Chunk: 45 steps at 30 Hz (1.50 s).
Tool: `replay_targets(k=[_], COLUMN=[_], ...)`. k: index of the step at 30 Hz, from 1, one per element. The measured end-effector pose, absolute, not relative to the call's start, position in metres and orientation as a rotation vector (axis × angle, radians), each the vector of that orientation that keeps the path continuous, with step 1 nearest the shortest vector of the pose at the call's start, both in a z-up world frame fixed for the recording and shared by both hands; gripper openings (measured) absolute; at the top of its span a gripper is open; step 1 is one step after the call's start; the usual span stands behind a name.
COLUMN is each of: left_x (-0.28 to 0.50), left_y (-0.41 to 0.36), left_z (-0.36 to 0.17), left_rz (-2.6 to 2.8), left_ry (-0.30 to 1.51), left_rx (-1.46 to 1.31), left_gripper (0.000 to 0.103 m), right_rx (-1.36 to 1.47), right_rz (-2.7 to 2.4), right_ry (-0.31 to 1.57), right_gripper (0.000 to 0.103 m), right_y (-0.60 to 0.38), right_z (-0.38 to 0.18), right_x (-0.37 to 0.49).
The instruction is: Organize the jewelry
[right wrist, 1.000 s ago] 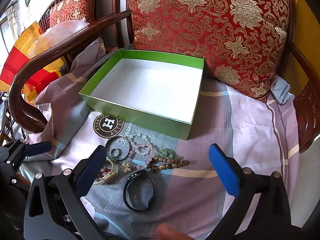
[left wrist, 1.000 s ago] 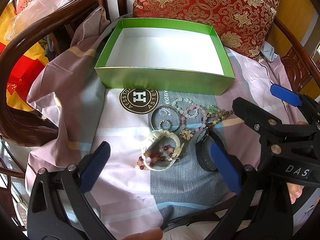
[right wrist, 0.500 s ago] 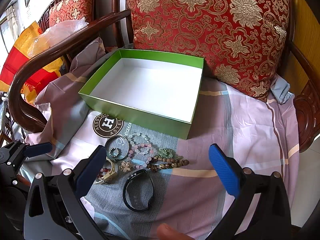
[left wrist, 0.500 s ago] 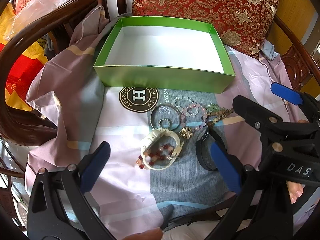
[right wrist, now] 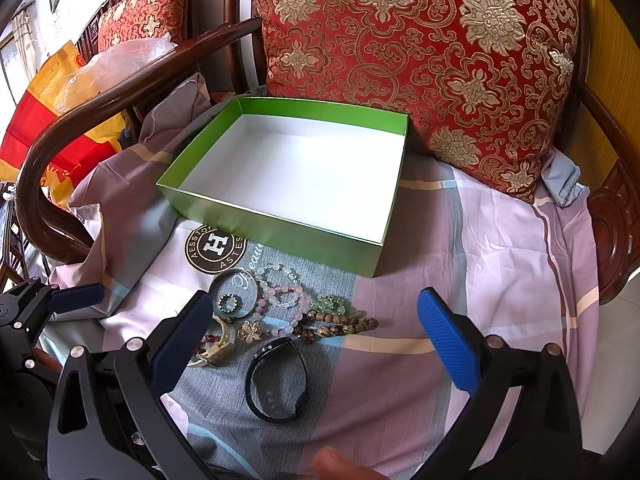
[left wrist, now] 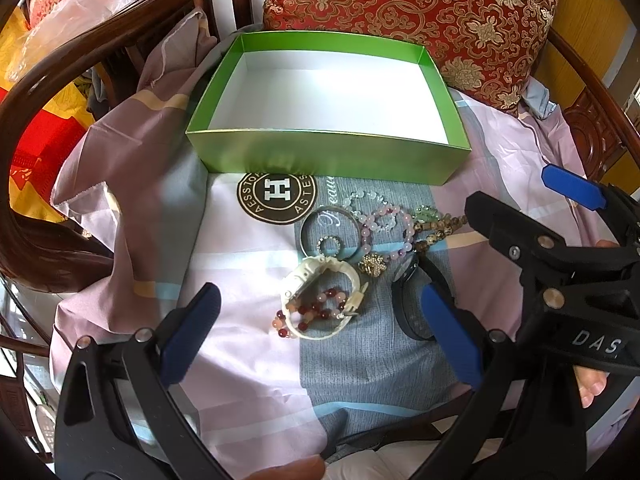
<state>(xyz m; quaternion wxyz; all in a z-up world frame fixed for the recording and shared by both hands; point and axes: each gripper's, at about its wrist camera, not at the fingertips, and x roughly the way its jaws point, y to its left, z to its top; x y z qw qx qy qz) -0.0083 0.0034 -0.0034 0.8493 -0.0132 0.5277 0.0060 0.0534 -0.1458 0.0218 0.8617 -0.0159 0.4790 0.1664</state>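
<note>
box: the shallow green cardboard box with a white inside (right wrist: 304, 184) has nothing in it and sits at the back of the chair seat, right up against the red-and-gold patterned cushion (right wrist: 420, 52)

jewelry pile: all of it is out on the pink-and-grey striped sheet (right wrist: 500, 280), just in front of the box's near wall, so nothing sorted yet I'd say

left gripper (left wrist: 320, 336): spread wide, nothing in it; the cream-white chunky watch (left wrist: 320, 304) with the red bead bracelet (left wrist: 316, 312) lying inside its loop sits dead ahead between the fingers

right gripper (right wrist: 316, 340): also spread wide and holding nothing; the black band watch (right wrist: 278, 380) lies between its fingers, a bit left of centre

black watch axis: oval loop lying flat, long way running toward the box-ish

who's nearer: left for the white watch, right for the black one, pretty clean split

rest of pile: silver bangle (left wrist: 324, 228), pink bead bracelet (left wrist: 384, 228) and brown bead string (right wrist: 340, 324) are further on, nearer the box
</note>
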Motion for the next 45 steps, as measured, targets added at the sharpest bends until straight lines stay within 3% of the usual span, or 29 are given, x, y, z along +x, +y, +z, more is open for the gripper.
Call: replay_targets(k=[45], left_x=[-0.003], left_y=[0.001], left_z=[-0.019], left_rz=[0.003], left_ry=[1.162], left_rx=[-0.009], left_gripper=[0.101], right_rx=[-0.046], right_rz=[0.290], right_ry=[1.015], right_gripper=[0.102], right_y=[-0.155], right_z=[0.015], right_x=[0.062])
